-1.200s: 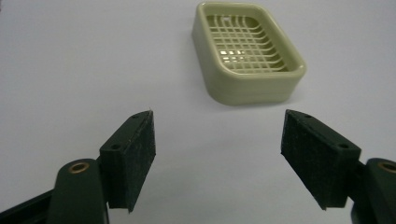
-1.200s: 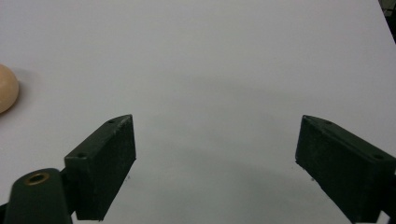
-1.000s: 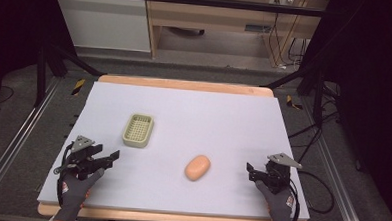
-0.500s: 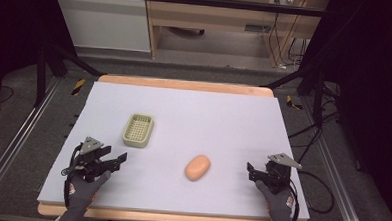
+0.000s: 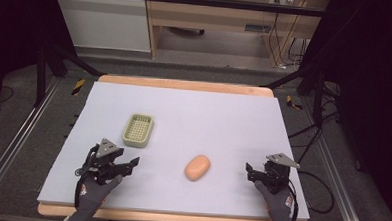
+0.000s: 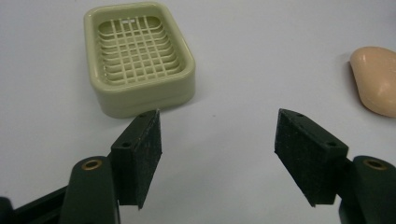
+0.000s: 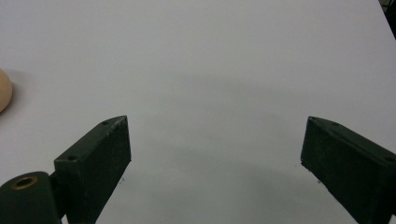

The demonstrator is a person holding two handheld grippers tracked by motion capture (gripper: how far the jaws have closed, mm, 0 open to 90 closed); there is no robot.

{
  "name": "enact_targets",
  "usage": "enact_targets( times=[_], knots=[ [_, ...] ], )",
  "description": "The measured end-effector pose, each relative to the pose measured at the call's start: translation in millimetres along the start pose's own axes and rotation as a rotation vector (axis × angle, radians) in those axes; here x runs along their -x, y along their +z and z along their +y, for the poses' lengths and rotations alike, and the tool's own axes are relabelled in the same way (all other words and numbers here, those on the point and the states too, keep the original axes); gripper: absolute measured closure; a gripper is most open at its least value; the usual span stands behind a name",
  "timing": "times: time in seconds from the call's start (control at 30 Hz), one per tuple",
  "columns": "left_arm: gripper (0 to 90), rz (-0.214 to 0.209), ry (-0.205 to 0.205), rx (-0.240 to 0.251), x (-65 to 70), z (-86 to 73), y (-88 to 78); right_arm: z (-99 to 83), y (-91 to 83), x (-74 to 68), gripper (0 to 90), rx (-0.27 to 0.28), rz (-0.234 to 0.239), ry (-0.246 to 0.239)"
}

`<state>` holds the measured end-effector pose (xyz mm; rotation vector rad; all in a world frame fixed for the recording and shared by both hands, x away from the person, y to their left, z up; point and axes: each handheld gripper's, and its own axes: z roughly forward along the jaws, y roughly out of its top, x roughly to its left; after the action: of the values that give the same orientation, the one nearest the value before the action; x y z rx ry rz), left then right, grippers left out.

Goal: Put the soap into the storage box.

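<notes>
A pale green soap dish (image 5: 138, 130) with a grid bottom rests left of centre on the table. An orange-pink bar of soap (image 5: 197, 167) lies on the table to its right and nearer to me. My left gripper (image 5: 127, 165) is open just in front of the dish, with nothing between its pads. In the left gripper view the dish (image 6: 140, 56) sits just past the left jaw, the soap (image 6: 378, 79) is at the right edge, and the gripper (image 6: 217, 135) is over bare table. My right gripper (image 5: 254, 173) is open, right of the soap (image 7: 3, 91), and holds nothing (image 7: 215, 140).
The table (image 5: 223, 116) has a light grey top with a wooden rim. Gloved hands hold both grippers at its near edge. Beyond the far edge stand a desk, cables and black frame legs on the floor.
My left gripper has slid right along the near edge, closer to the dish and the soap. The right gripper, the dish and the soap have stayed put.
</notes>
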<state>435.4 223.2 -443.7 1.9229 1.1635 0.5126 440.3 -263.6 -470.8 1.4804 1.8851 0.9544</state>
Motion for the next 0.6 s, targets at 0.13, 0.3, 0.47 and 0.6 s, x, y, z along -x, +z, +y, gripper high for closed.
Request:
enact_targets(
  times=[0.13,0.3,0.47,0.6],
  knots=[
    [30.9,-0.01,0.01,-0.006,5.0,1.9,3.4,0.1,0.1,-0.1,8.5,0.002,-0.002,-0.003],
    [30.4,-0.029,0.025,-0.008,13.4,5.9,6.8,0.6,0.6,-0.8,8.5,-0.001,-0.004,-0.001],
    [30.0,-0.038,0.039,-0.016,20.4,9.1,9.5,0.8,0.7,-0.6,8.1,-0.002,-0.006,-0.005],
    [29.7,-0.048,0.045,-0.022,23.0,10.6,9.0,1.0,1.1,-1.0,8.0,0.001,-0.006,-0.011]
  ],
)
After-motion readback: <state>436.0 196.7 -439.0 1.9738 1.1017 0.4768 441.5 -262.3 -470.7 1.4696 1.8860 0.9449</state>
